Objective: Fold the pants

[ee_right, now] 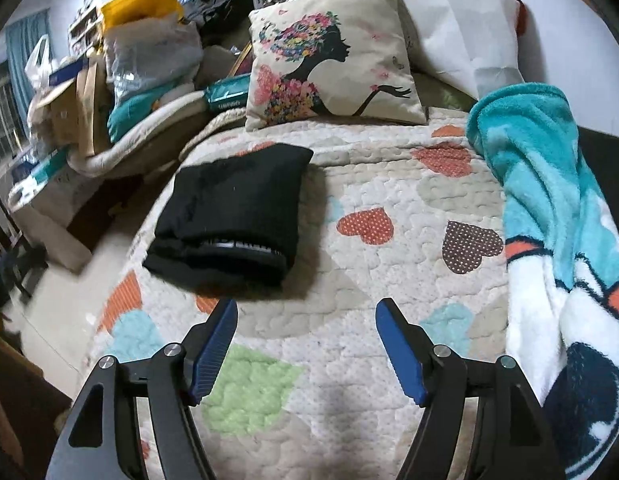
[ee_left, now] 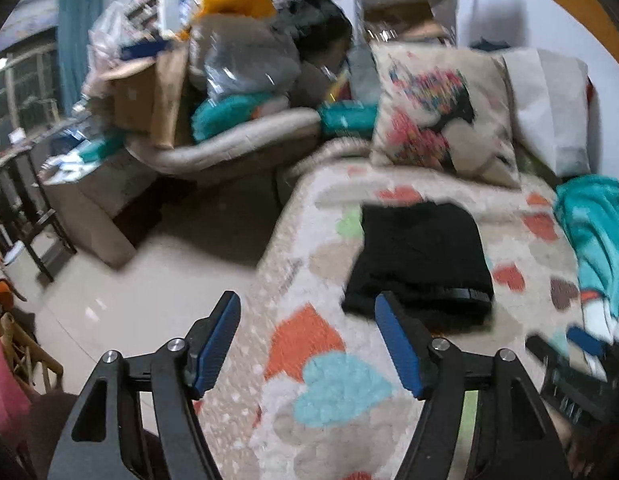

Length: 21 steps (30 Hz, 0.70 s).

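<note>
The black pants [ee_left: 419, 258] lie folded into a compact stack on the heart-patterned quilt [ee_left: 325, 344], near the bed's left edge. They also show in the right wrist view [ee_right: 237, 212], with the waistband at the near end. My left gripper [ee_left: 307, 316] is open and empty, above the quilt just short of the pants. My right gripper [ee_right: 307, 320] is open and empty, above the quilt, near and right of the pants. The right gripper also shows at the lower right of the left wrist view [ee_left: 569, 364].
A printed cushion [ee_right: 333, 64] and a white pillow [ee_right: 465, 20] stand at the bed's head. A teal and white blanket [ee_right: 557, 216] lies along the right side. Left of the bed are bare floor [ee_left: 157, 280], an armchair piled with bags and boxes [ee_left: 213, 92], and a dark table [ee_left: 25, 200].
</note>
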### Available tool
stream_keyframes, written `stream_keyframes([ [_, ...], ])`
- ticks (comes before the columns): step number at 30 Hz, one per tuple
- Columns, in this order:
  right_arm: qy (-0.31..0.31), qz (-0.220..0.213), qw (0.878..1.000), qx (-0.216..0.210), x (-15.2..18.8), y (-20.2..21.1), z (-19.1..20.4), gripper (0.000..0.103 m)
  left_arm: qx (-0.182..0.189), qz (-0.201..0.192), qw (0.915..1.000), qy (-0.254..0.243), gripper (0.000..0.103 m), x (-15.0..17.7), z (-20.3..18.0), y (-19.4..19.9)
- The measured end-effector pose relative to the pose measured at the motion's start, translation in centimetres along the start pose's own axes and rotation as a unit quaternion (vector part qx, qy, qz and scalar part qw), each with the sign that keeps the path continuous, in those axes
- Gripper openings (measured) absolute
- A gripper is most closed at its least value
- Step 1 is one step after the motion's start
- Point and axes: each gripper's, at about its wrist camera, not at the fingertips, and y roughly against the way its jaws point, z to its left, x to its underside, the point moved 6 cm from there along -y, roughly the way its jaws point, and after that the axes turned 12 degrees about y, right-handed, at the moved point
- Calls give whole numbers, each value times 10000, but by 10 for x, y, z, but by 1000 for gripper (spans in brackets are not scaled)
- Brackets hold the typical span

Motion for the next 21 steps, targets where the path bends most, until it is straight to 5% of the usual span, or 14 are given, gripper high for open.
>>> stream_keyframes([
  [4,89,-112,9999,49,-6,0,4,77,174,-679,9974,140,97,-21,-11,7],
  [9,155,-212,9990,374,-14,-2,4,77,517,-1120,9923,36,103,-44,-31,3],
  [14,44,-30,9974,717,-14,-13,-7,77,677,-766,9946,177,103,-41,-23,-28],
  [21,-50,252,9970,732,-15,-31,-10,78,476,548,9956,599,103,-9,0,-89],
])
